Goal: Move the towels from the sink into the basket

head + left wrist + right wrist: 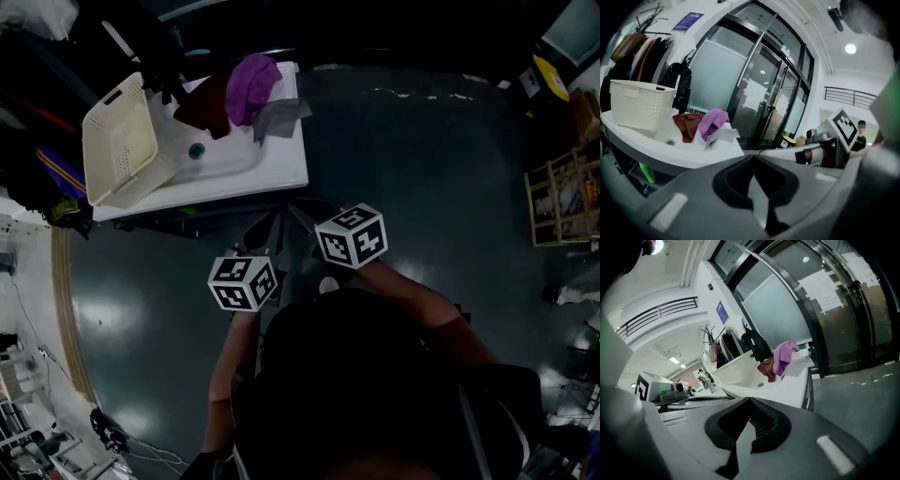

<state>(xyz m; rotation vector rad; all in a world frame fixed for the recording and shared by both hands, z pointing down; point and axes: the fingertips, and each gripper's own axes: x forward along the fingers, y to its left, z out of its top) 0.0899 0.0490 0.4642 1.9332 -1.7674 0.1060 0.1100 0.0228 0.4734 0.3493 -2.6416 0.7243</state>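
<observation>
The white sink (246,165) stands ahead of me with three towels heaped at its far end: a dark red one (204,103), a purple one (251,86) and a grey one (279,117). A cream basket (122,141) rests tilted on the sink's left end. Both grippers hover over the floor short of the sink, empty. My left gripper (261,232) has its jaws shut (752,161), and so does my right gripper (302,217), seen shut (749,401). From the left gripper view the basket (642,103) sits left of the purple towel (712,122). The right gripper view has the purple towel (783,357) far ahead.
Dark shiny floor (422,159) spreads right of the sink. A wooden shelf unit (562,202) stands at the far right. Glass doors (759,93) rise behind the sink, and a rack of hanging clothes (647,51) is behind the basket. A person (860,136) stands far off.
</observation>
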